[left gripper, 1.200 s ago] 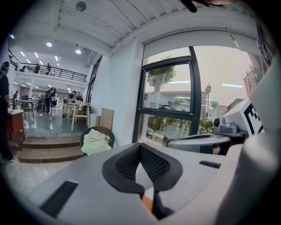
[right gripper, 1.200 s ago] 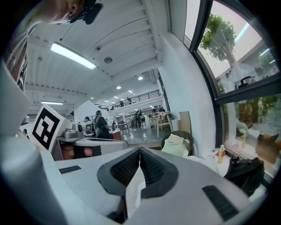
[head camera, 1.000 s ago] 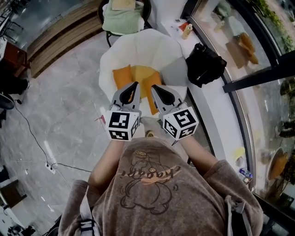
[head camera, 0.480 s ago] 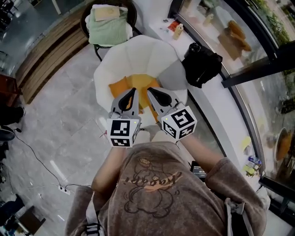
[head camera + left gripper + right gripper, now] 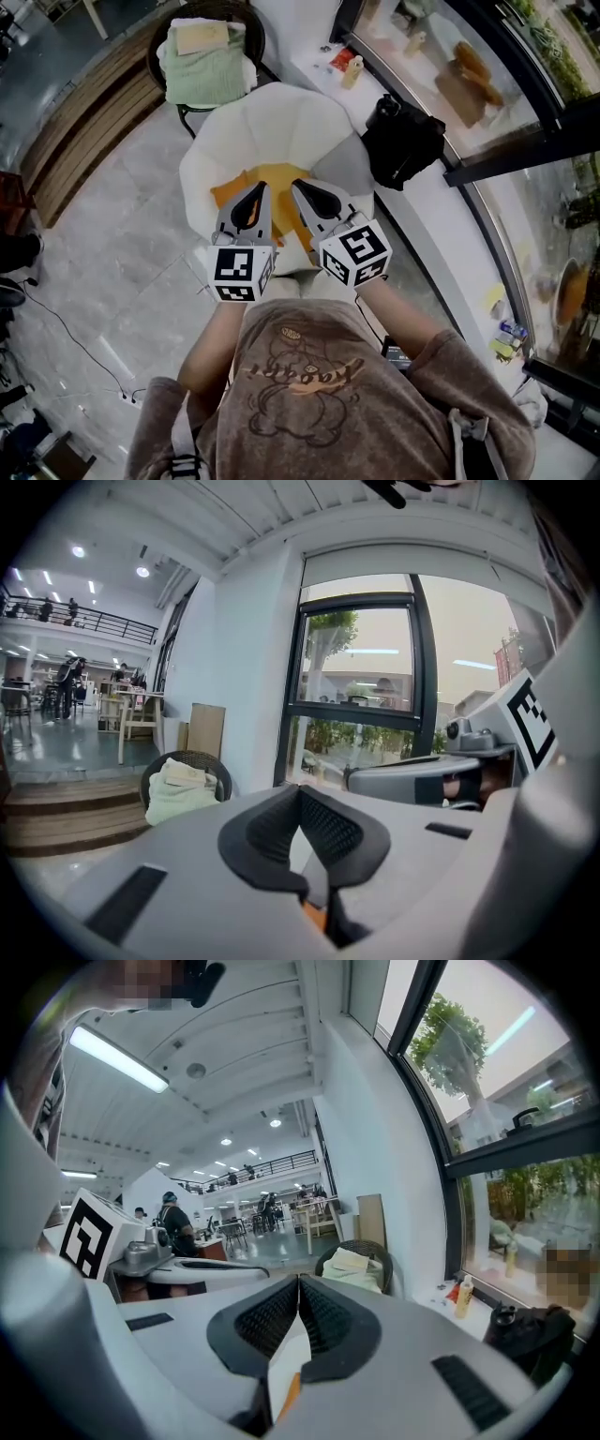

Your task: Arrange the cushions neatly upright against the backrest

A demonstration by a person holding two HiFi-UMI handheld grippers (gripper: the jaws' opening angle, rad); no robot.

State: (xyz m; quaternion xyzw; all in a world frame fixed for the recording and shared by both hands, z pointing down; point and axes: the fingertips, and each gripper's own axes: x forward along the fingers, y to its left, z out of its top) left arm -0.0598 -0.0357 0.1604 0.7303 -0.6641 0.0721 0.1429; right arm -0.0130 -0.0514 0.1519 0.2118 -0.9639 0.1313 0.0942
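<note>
Left side first: my left hand-held gripper (image 5: 254, 192) is clenched on nothing. Centre frame, the orange cushions (image 5: 275, 174) lie flat on the white armchair (image 5: 272, 117). My right hand-held gripper (image 5: 302, 191) is clenched and empty too, and the grey cushion (image 5: 351, 159) sits right of it. Nothing's arranged yet, I'd say. Versus a second ago, the armchair sits lower in frame and both grippers cover more orange.

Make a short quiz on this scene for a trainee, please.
1. True or false: the left gripper and the right gripper are both shut and empty.
2. What colour is the cushion just ahead of the grippers?
3. What lies to the right of the white chair? A. black bag B. laptop C. lamp

Key: 1 true; 2 orange; 3 A.
</note>
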